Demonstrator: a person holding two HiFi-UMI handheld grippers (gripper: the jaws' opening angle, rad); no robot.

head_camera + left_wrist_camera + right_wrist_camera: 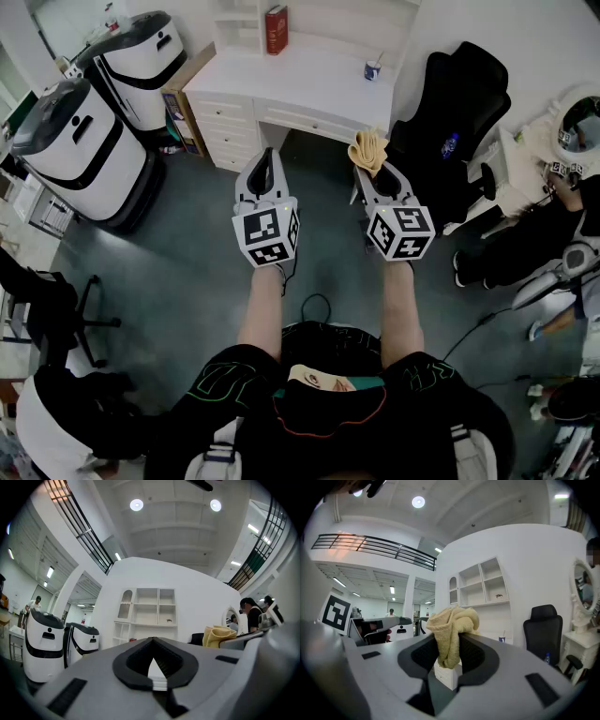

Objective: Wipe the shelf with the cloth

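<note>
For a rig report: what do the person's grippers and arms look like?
The left gripper and right gripper are light grey tapered shells with black ribbed jaw pads, each carrying a white cube of black square markers. A thin black cable trails from the left. Sleeves are short, black, green-lettered.

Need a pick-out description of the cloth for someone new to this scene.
Find the white desk at the top of the head view. Just in front of it, the right gripper grips the cloth at its tip. It is a bunched pale-yellow towel, the only soft yellow thing here; the left gripper holds nothing.
</note>
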